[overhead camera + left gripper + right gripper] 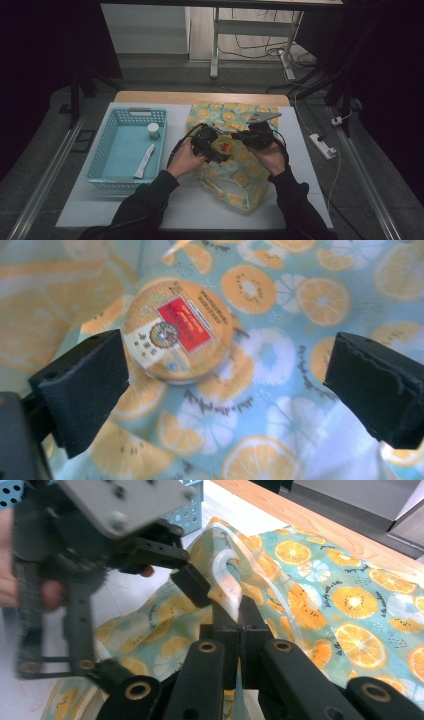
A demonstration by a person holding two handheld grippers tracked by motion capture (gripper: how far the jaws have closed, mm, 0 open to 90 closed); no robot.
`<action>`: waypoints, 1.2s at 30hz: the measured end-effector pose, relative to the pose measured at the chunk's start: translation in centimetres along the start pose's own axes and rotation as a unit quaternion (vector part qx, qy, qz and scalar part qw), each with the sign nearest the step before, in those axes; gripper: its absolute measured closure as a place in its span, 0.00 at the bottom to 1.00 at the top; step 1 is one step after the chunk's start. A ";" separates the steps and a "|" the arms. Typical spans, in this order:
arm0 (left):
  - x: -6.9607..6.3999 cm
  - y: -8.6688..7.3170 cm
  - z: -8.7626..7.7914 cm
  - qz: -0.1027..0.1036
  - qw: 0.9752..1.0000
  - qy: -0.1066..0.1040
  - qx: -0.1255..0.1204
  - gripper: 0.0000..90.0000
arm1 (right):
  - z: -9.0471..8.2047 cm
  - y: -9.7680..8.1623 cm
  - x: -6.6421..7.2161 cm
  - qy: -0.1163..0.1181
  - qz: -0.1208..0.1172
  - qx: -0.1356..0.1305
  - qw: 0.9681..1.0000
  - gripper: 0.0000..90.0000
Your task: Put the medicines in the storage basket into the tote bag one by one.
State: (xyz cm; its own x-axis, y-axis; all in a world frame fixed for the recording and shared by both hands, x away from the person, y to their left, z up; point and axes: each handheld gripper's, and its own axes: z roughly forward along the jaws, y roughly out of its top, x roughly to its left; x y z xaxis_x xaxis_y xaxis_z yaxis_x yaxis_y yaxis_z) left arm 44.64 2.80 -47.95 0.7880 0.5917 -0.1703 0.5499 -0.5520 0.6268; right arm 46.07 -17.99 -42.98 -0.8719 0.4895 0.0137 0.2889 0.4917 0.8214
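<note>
The round tin (178,331), with its red and gold label, lies inside the orange-print bag (235,145) in the middle of the desk (190,200), seen through the bag's mouth in the left gripper view. The left gripper (225,390) hangs over it with jaws wide and nothing between them; the tin sits nearer the left jaw than the middle of the gap. The right gripper (234,611) is clamped shut on the bag's clear handle edge, holding the mouth up and open.

Risks, as I judge them: the thin film could slip out of the right gripper's pinch, letting the mouth fall and cover the tin. If the left gripper goes in again off-centre, one jaw may land on the tin's rim and push it deeper, or snag loose cloth. Pulling harder on the handle could drag the whole bag across the desk.

To the left, the blue basket (102,150) holds a small jar (153,131) and a tube (145,161).
</note>
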 end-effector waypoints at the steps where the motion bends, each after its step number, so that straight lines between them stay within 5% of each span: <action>1: 0.0 -0.1 -0.3 0.002 1.000 -0.001 0.000 0.03 | 0.0 0.0 0.0 0.001 0.001 0.000 1.000 1.00; 7: -0.3 -0.9 -1.8 -0.005 1.000 -0.021 -0.014 0.00 | -0.1 0.1 0.0 0.001 0.001 -0.002 1.000 1.00; 13: -0.4 -1.8 -3.3 -0.003 1.000 -0.013 -0.026 0.00 | -0.1 0.1 0.1 0.002 0.000 0.000 1.000 1.00; 27: 1.7 -4.5 -7.2 -0.035 0.997 -0.044 -0.056 0.00 | -0.1 0.0 0.0 0.001 0.001 0.001 1.000 1.00; 36: 2.6 -6.1 -9.5 -0.041 0.997 -0.018 -0.068 0.00 | 0.0 0.0 0.0 0.001 0.001 0.001 1.000 1.00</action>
State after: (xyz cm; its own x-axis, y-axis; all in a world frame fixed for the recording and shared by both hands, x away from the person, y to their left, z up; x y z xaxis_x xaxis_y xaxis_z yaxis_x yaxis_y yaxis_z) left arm 40.69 13.25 -44.97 0.7520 0.6097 -0.2507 0.5730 -0.4165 0.7059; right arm 46.01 -17.99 -42.97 -0.8724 0.4885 0.0160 0.2911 0.4929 0.8199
